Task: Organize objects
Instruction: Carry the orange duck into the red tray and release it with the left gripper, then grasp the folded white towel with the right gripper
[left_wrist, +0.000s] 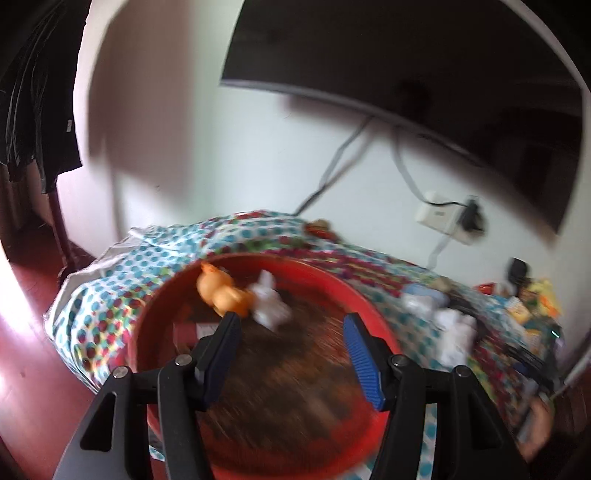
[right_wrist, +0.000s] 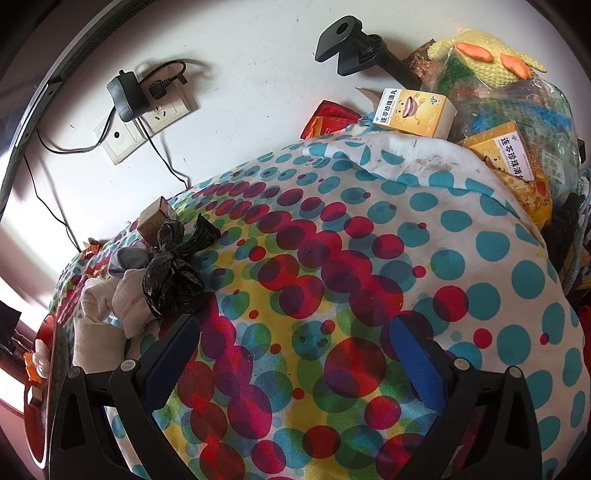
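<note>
The right gripper (right_wrist: 291, 350) hangs over the dotted cloth (right_wrist: 369, 258) with its jaws wide apart and nothing between them; directly under it there is only bare cloth. The nearest loose things lie to the left of this gripper and a little further from it: a heap of pale socks (right_wrist: 110, 306), and touching it on the far side, a knotted black plastic bag (right_wrist: 173, 273). The bag is tied in the middle, and its long axis runs away from the gripper, toward the wall. Beyond the bag a small brown box (right_wrist: 153, 219) stands at the edge of the cloth. At the left edge of the same view, past the socks, the rim of the red basin (right_wrist: 44, 332) shows. The left gripper (left_wrist: 291, 325) is above this basin (left_wrist: 369, 306), also wide open and holding nothing; the picture is blurred, but an orange toy (left_wrist: 221, 291) and a white toy (left_wrist: 269, 302) lie inside, at the far side. So I judge the right gripper is closer to the bag and socks, and it must go left and forward.
</note>
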